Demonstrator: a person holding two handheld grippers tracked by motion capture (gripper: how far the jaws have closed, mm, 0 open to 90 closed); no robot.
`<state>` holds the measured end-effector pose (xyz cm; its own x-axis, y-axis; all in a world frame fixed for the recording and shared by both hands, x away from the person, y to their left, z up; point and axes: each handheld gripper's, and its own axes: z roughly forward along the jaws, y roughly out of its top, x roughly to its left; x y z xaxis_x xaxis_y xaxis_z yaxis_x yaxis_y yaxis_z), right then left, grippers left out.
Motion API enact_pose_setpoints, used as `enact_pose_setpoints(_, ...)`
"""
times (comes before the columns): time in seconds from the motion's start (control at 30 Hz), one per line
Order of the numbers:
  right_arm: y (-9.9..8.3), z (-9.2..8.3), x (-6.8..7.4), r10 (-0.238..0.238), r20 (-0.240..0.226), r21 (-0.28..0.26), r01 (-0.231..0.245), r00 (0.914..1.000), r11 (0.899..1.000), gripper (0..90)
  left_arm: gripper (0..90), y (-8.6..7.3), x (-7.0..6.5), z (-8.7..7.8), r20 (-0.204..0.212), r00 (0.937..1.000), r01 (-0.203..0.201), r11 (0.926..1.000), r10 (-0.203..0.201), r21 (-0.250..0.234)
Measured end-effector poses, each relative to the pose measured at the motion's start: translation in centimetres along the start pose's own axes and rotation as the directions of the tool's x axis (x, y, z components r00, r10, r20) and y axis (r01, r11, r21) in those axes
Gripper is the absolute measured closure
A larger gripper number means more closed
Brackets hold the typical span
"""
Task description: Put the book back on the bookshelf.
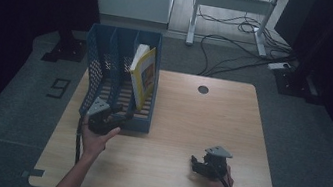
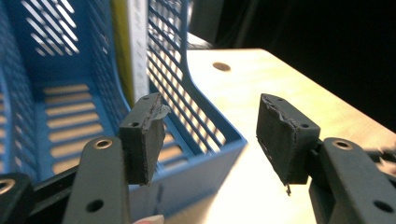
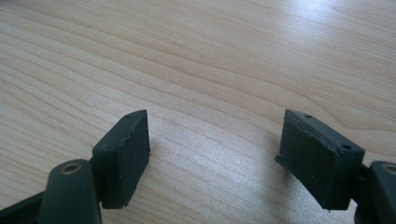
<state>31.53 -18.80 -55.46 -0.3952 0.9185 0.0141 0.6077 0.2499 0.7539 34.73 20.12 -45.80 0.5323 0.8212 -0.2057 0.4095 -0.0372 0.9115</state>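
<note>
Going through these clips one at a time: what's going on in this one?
A person works at a wooden table with a gripper in each hand. The left gripper is at the near right corner of a blue slotted file rack, jaws open around the corner wall and not pressing on it. A yellow book stands tilted in the rack's right compartment. The right gripper sits open over bare tabletop, holding nothing.
</note>
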Motion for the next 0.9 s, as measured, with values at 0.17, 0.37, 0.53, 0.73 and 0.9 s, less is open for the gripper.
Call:
enact_pose_setpoints(0.17, 0.0, 0.0, 0.0, 0.000, 0.000, 0.000, 0.000, 1.0000, 1.000, 23.5, 40.4, -2.2, -0.6, -0.3, 0.029, 0.9993, -0.025, 0.9981, 0.024, 0.056)
enact_pose_setpoints(0.37, 0.0, 0.0, 0.0, 0.000, 0.000, 0.000, 0.000, 1.0000, 1.000, 23.5, 39.6, -3.9, -1.0, -0.5, 0.053, 0.9979, -0.043, 0.9942, 0.038, 0.098)
enact_pose_setpoints(0.53, 0.0, 0.0, 0.0, 0.000, 0.000, 0.000, 0.000, 1.0000, 1.000, 23.5, 39.1, -5.2, -1.4, -0.7, 0.069, 0.9964, -0.057, 0.9905, 0.048, 0.125)
enact_pose_setpoints(0.73, 0.0, 0.0, 0.0, 0.000, 0.000, 0.000, 0.000, 1.0000, 1.000, 23.5, 38.9, -5.8, -1.6, -0.6, 0.091, 0.9947, -0.062, 0.9884, 0.049, 0.139)
enact_pose_setpoints(0.9, 0.0, 0.0, 0.0, 0.000, 0.000, 0.000, 0.000, 1.0000, 1.000, 23.5, 38.9, -5.8, -1.6, -0.5, 0.090, 0.9948, -0.059, 0.9886, 0.046, 0.139)
